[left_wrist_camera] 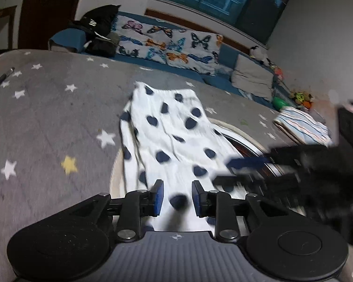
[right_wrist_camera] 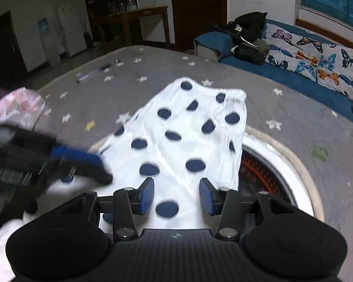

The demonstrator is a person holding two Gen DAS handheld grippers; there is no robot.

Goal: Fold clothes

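Holding both tools over the white garment with navy dots (left_wrist_camera: 167, 138), I have my left tool (left_wrist_camera: 177, 198) with its blue pads parted and nothing gripped, the cloth lying beneath the gap. My right tool (right_wrist_camera: 175, 195) is spread wider, also empty. The garment is spread on the grey star-patterned bed cover (left_wrist_camera: 47, 122), partly draped over a round white-rimmed basket (right_wrist_camera: 294, 176). A striped folded cloth (left_wrist_camera: 303, 127) sits well apart.

Right gripper (right_wrist_camera: 176, 196) jaws apart above white navy-dotted garment (right_wrist_camera: 183, 141). Garment lies on grey star-print blanket (right_wrist_camera: 294, 108). Left gripper (right_wrist_camera: 82, 162) blurred, near left.
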